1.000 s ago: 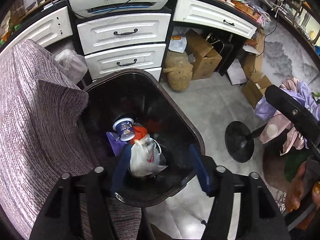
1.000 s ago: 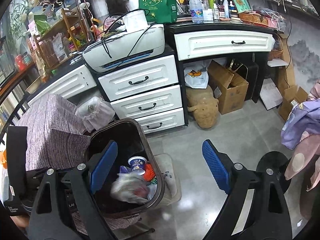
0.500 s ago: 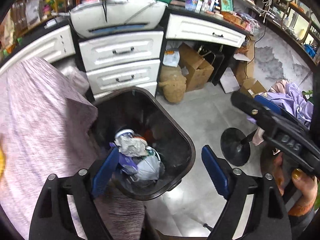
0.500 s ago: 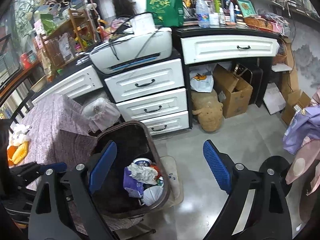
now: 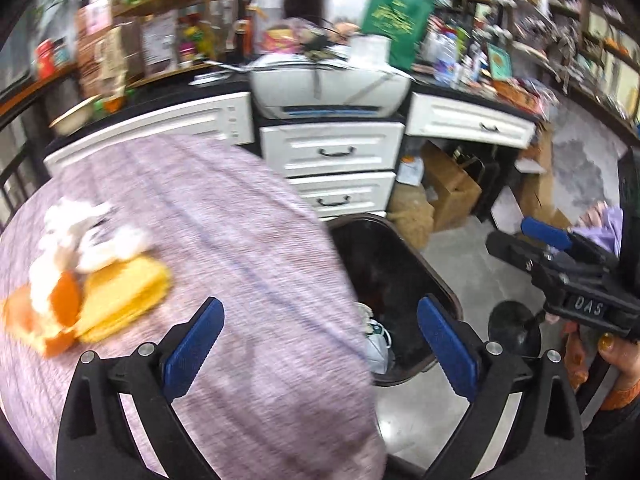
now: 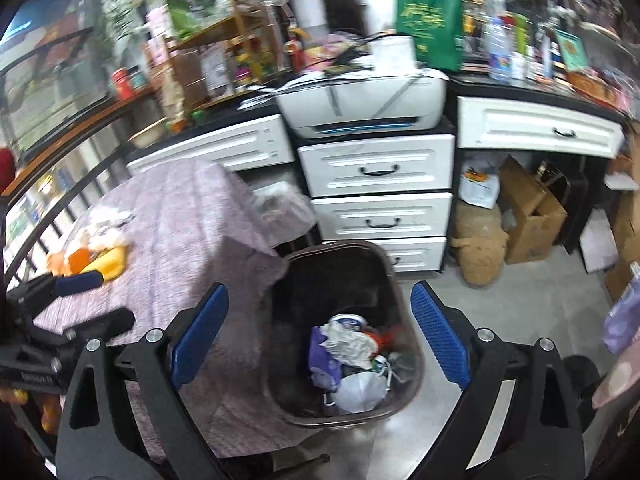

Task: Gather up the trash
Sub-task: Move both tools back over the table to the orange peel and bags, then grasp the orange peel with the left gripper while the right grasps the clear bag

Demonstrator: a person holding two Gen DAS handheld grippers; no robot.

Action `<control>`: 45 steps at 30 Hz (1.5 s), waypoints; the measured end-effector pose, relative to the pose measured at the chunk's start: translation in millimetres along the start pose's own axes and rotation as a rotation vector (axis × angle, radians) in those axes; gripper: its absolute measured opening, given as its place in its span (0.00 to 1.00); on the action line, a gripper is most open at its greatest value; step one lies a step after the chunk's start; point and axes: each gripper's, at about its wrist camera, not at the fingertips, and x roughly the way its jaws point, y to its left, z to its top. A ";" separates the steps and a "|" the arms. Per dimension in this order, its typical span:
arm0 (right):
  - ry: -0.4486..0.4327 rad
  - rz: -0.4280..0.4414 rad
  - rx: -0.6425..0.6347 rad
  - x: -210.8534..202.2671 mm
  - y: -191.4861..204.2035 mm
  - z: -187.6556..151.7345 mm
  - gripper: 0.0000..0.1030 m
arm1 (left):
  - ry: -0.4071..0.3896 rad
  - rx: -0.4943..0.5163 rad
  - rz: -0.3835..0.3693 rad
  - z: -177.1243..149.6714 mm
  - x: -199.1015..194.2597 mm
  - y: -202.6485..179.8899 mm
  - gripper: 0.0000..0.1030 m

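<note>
A dark trash bin (image 6: pixel 408 316) stands on the floor beside a table with a purple cloth (image 6: pixel 180 216). It holds a white bag (image 6: pixel 360 392), crumpled paper and a cup. On the cloth lies a pile of trash: white tissues (image 5: pixel 92 232), orange peel (image 5: pixel 60 304) and a yellow piece (image 5: pixel 120 300). My left gripper (image 5: pixel 320 348) is open and empty, over the cloth's right edge, with the pile to its left. My right gripper (image 6: pixel 320 344) is open and empty above the bin. The bin also shows in the left wrist view (image 5: pixel 436 280).
White drawers (image 6: pixel 376 196) with a printer (image 6: pixel 360 100) on top stand behind the bin. Cardboard boxes (image 6: pixel 532 212) and a tan sack (image 6: pixel 480 248) sit under the desk at right. A black stool base (image 5: pixel 516 332) is on the tiled floor.
My left gripper let the white bag fall into the bin, then swung up and left over the table, bringing the trash pile into view. My right gripper shifted slightly toward the bin.
</note>
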 end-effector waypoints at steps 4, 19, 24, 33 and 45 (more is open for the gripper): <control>0.021 0.047 -0.054 4.2 27.3 -0.6 0.89 | -0.021 -0.072 0.033 -8.9 -16.3 29.7 0.94; 0.053 0.250 -0.248 29.1 148.1 12.0 0.89 | -0.110 -0.338 0.201 -57.4 -82.1 149.8 0.94; 0.061 0.298 -0.311 41.0 186.3 20.1 0.89 | -0.106 -0.440 0.231 -68.1 -89.2 193.1 0.87; 0.093 0.352 -0.375 66.8 229.7 36.3 0.89 | -0.059 -0.492 0.227 -62.1 -65.9 238.0 0.70; 0.174 0.356 -0.480 136.9 274.5 44.7 0.69 | 0.020 -0.466 0.165 -53.4 -27.2 245.4 0.33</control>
